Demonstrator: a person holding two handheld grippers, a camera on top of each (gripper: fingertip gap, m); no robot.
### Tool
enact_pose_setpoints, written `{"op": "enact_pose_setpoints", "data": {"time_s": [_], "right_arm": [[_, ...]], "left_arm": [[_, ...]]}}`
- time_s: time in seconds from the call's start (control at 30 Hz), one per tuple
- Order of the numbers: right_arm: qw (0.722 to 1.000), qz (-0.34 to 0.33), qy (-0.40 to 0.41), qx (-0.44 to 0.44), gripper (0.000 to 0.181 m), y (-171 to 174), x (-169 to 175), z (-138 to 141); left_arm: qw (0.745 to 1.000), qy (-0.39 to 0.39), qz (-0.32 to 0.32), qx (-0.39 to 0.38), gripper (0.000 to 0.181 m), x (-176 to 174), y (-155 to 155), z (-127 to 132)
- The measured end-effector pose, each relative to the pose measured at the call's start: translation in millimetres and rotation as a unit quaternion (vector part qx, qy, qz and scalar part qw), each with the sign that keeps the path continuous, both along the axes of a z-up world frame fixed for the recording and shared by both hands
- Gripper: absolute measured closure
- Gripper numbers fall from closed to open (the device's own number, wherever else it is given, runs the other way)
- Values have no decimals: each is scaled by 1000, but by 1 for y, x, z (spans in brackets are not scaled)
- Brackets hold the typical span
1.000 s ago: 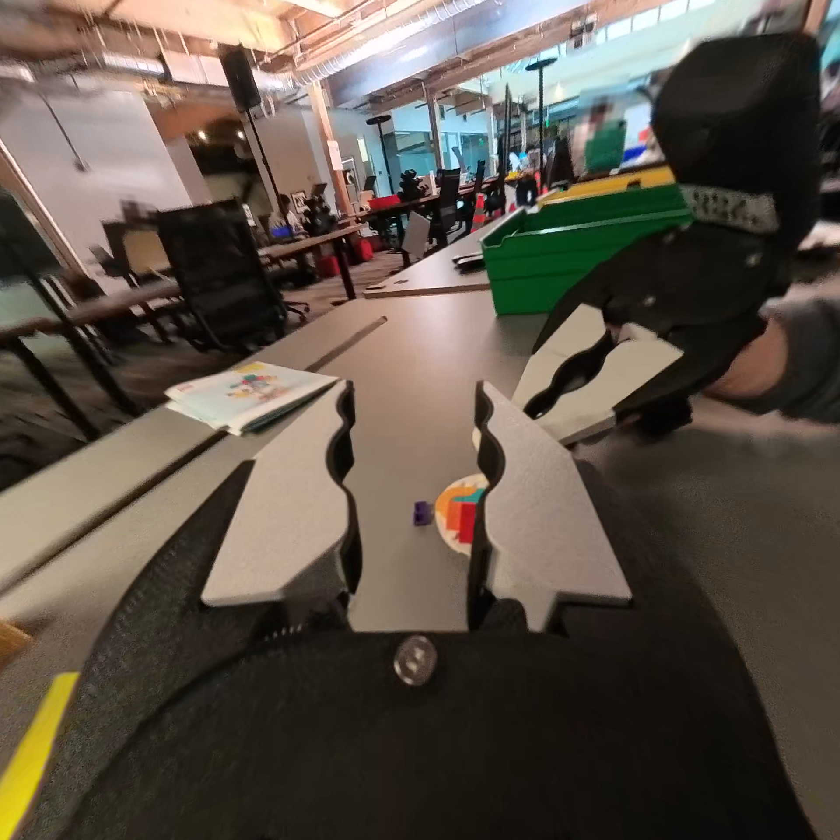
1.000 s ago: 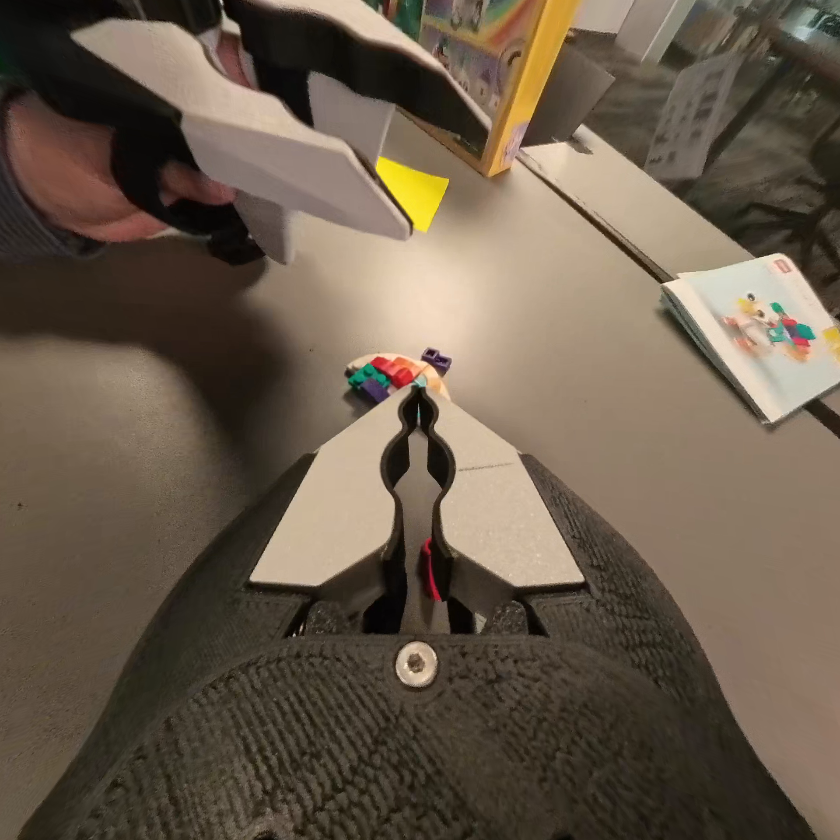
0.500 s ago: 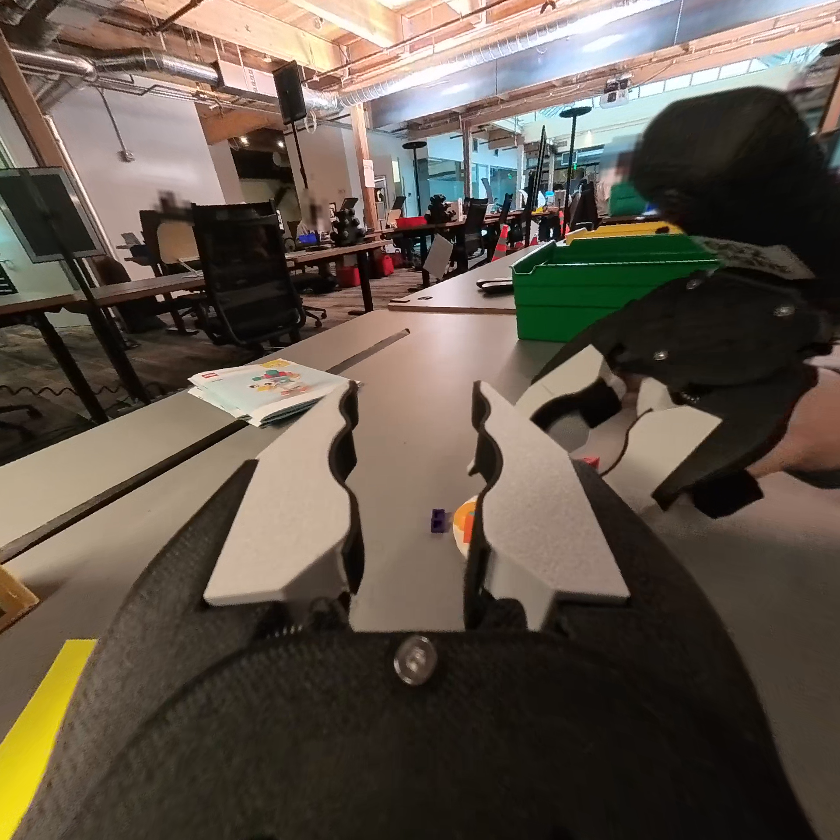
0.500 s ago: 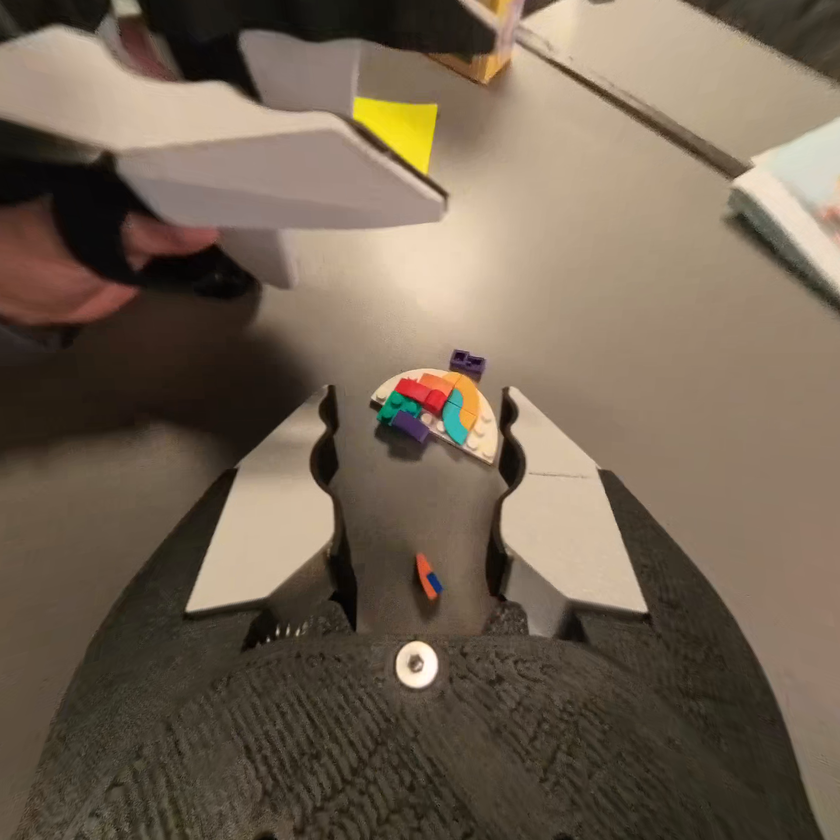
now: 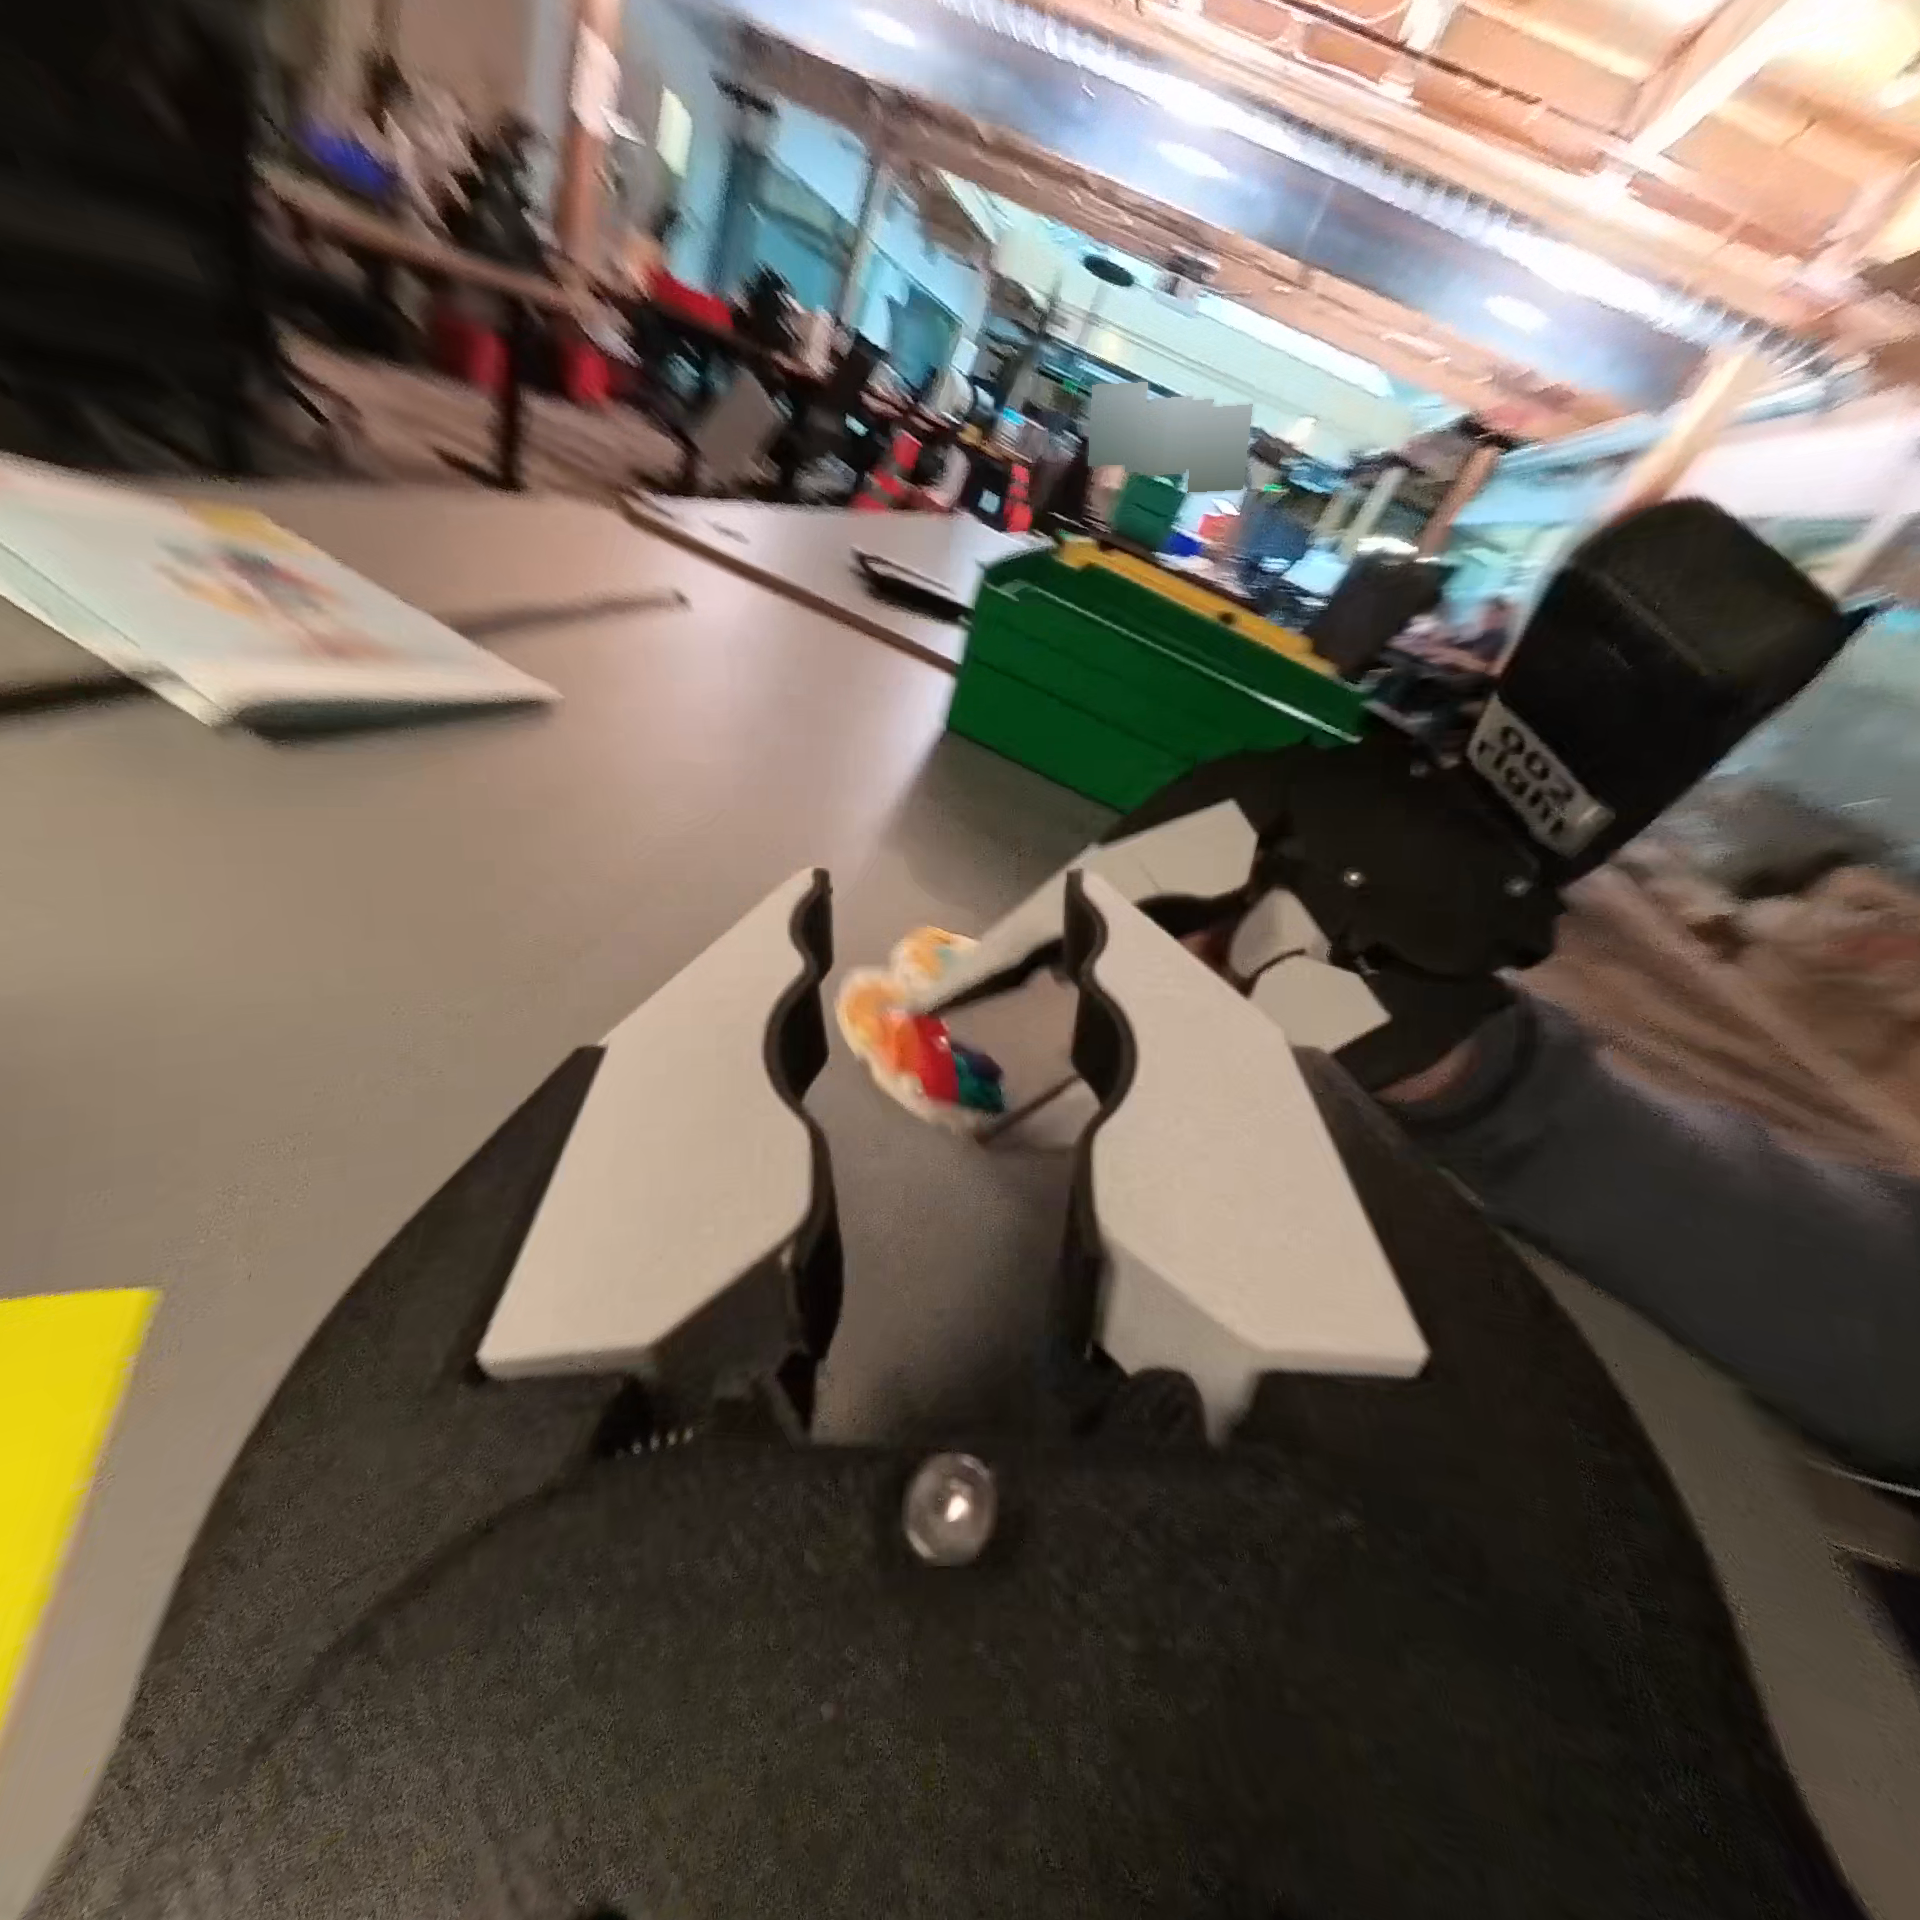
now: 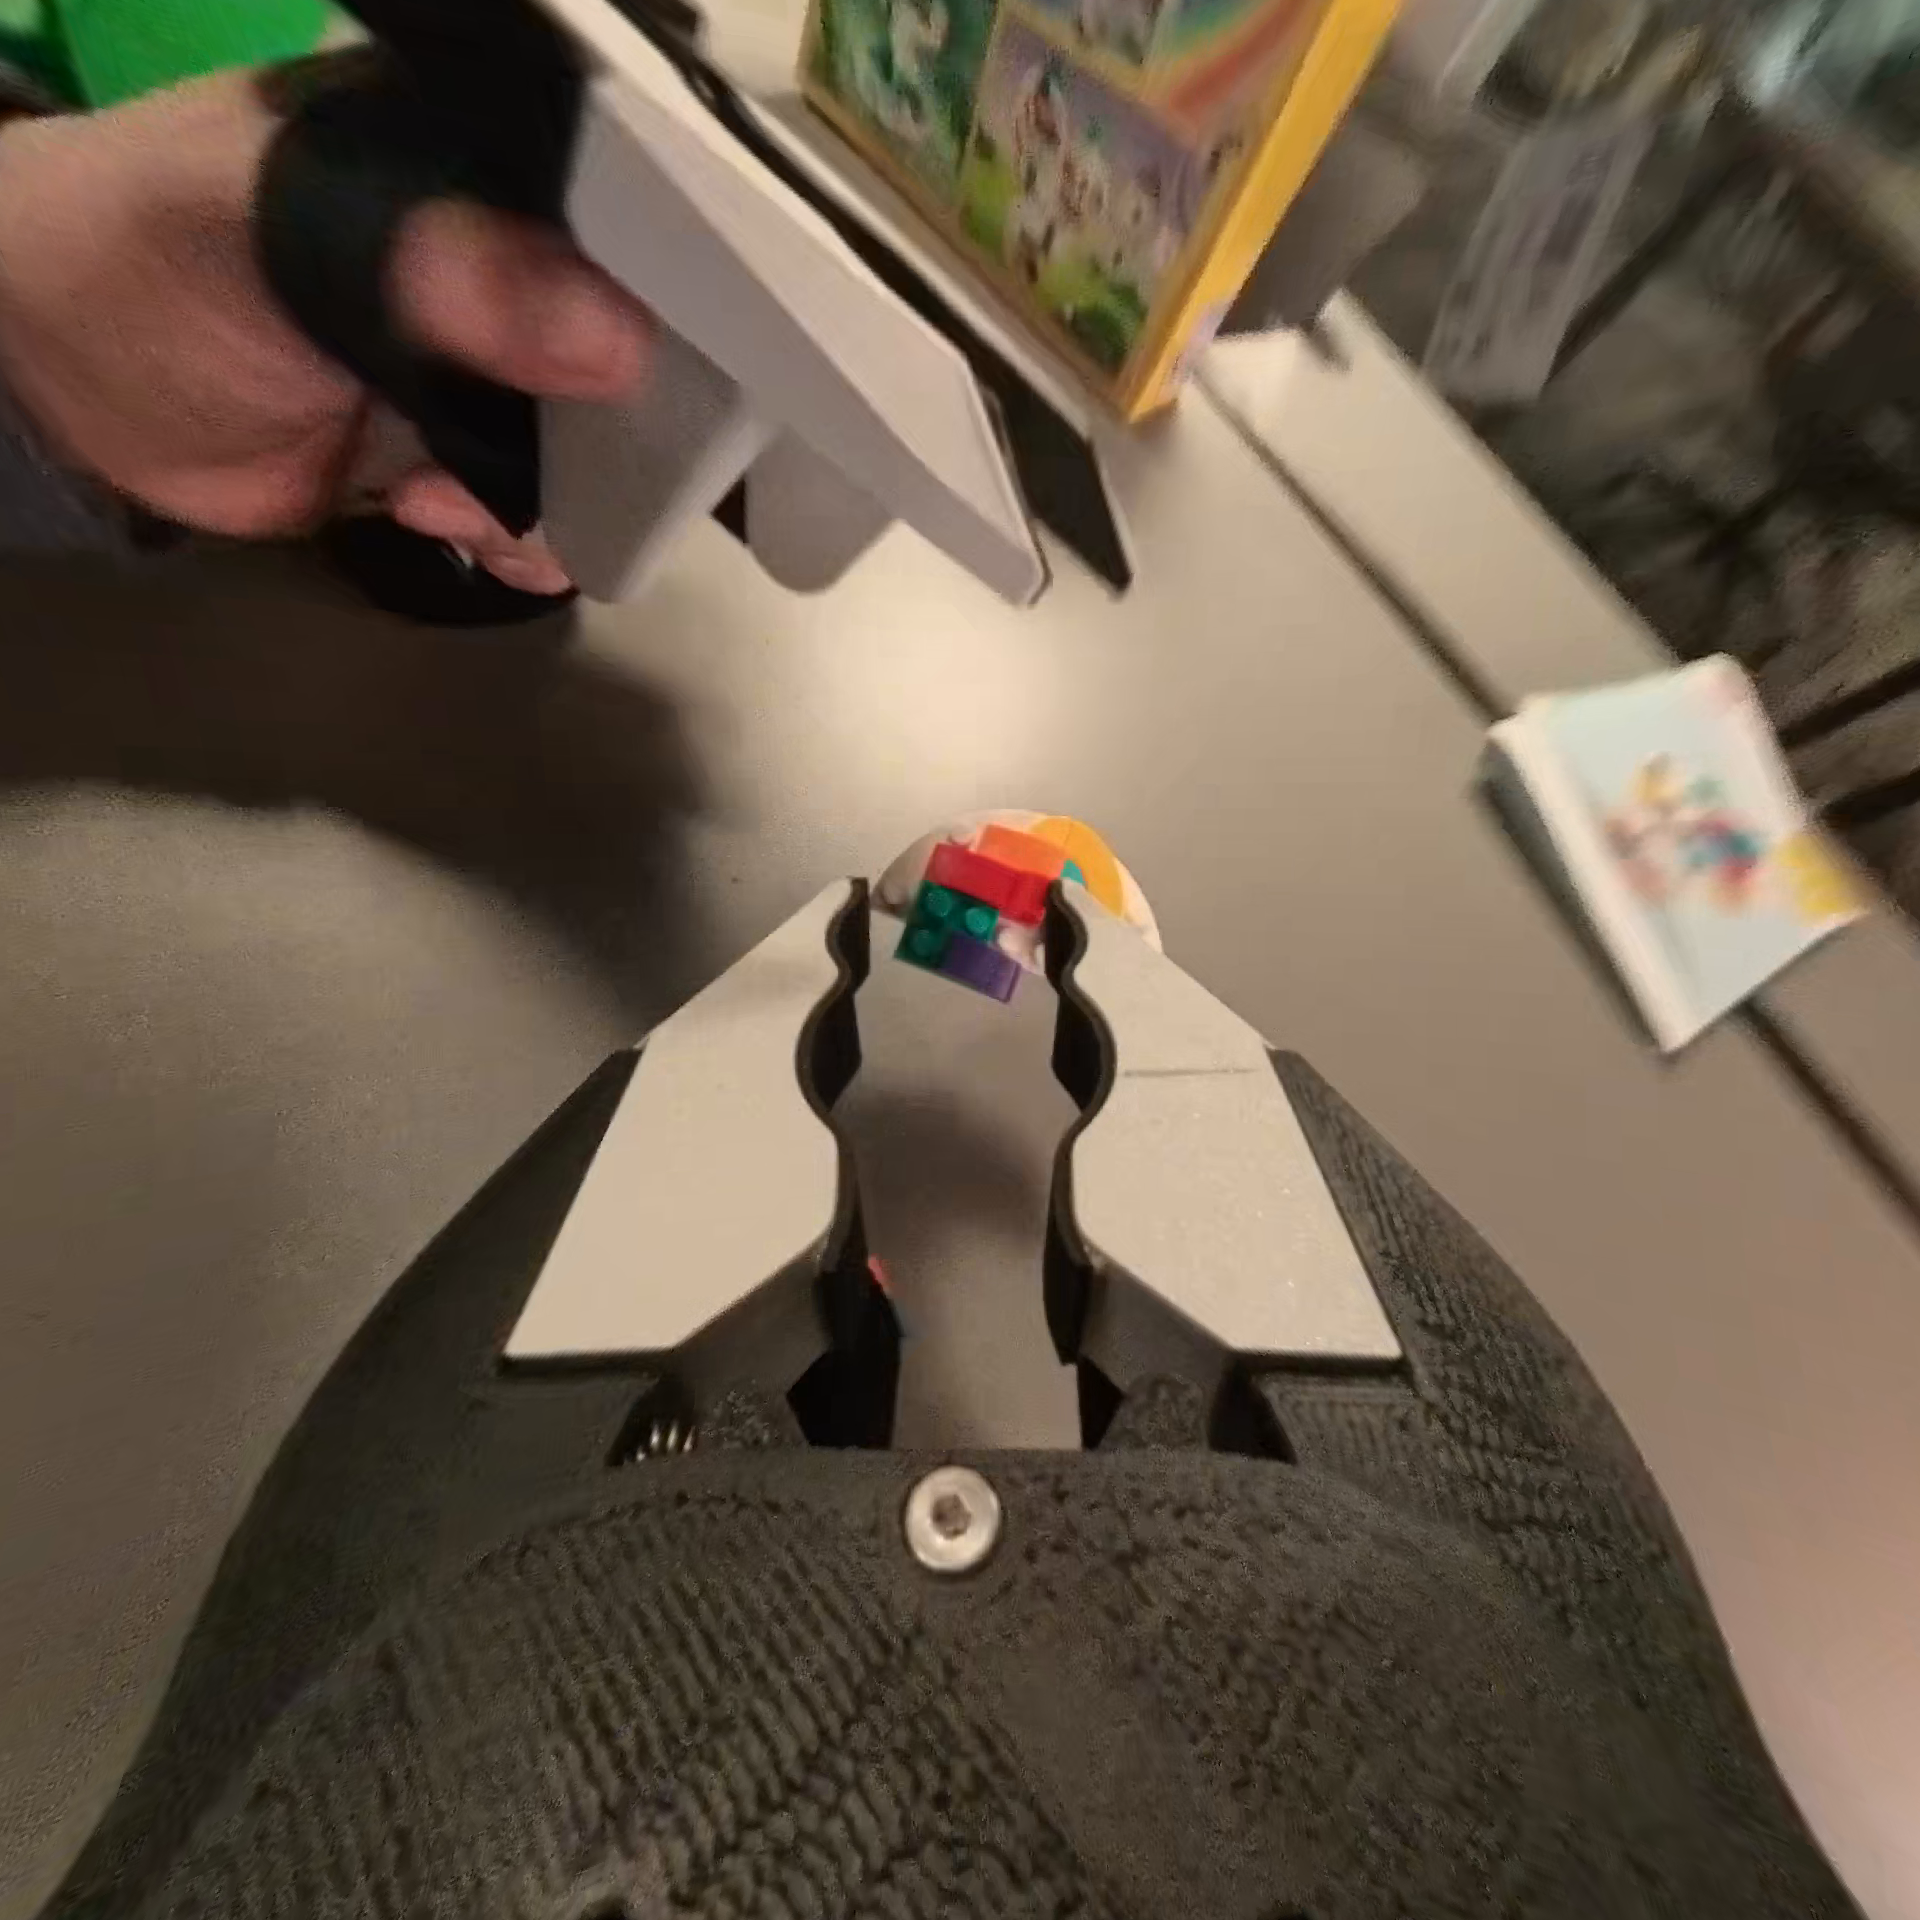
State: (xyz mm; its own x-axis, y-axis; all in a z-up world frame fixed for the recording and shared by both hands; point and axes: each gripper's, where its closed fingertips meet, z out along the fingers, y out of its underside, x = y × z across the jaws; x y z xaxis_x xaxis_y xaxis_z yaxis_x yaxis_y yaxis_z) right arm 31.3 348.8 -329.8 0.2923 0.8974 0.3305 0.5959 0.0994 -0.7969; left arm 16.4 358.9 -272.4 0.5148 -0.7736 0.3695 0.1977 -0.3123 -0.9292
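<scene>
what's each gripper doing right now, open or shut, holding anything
Left gripper: open, holding nothing.
Right gripper: closed on the small brick model, lifted off the table.

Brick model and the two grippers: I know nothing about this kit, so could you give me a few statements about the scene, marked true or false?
1. The left gripper is open. True.
2. The brick model sits between the fingertips of the right gripper. True.
3. The booklet lies inside the green bin. False: it lies flat on the table, well apart from the bin.
4. The picture box has blue edges. False: its edges are yellow.
</scene>
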Motion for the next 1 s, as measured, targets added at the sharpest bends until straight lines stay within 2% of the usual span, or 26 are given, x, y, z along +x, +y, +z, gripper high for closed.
{"op": "enact_pose_setpoints", "data": {"time_s": [0.07, 0.13, 0.23, 0.3, 0.33, 0.4, 0.43, 0.47, 0.53, 0.63, 0.73, 0.8, 0.93, 1.0], "right_arm": [[998, 16, -10, 57, 151, -1, 3, 7], [996, 26, -16, 86, 150, -2, 4, 9], [990, 61, 14, 130, 150, -15, -5, 25], [983, 73, 19, 166, 150, -21, -7, 34], [980, 75, 17, 181, 150, -23, -8, 36], [978, 76, 36, 193, 142, -26, -8, 44], [979, 68, 78, 176, 135, -28, -9, 53], [981, 56, 131, 132, 136, -28, -9, 63], [975, 26, 219, 13, 138, -21, -6, 72], [957, 7, 256, -134, 148, -14, -5, 60], [924, 55, 303, -227, 172, -27, -10, 64], [908, 67, 323, -257, 173, -29, -10, 66], [901, 65, 332, -271, 174, -28, -9, 65], [913, 39, 319, -249, 176, -22, -8, 61]], "left_arm": [[997, -34, -47, -54, 137, 6, -4, -4], [994, -49, -55, -84, 136, 7, -3, -7], [986, -48, -98, -123, 136, 17, -11, -13], [981, -39, -123, -144, 146, 24, -17, -18], [978, -36, -140, -148, 169, 27, -21, -19], [978, -41, -155, -131, 170, 28, -26, -15], [981, -53, -149, -115, 170, 25, -25, -10], [981, -74, -144, -104, 170, 22, -24, -3], [975, -127, -158, -94, 171, 19, -26, 10], [971, -156, -163, -80, 171, 17, -27, 18], [972, -159, -166, -58, 171, 19, -29, 22], [973, -158, -163, -45, 171, 19, -30, 24], [981, -123, -147, -17, 171, 21, -30, 21], [987, -104, -125, -8, 172, 21, -26, 20]]}}
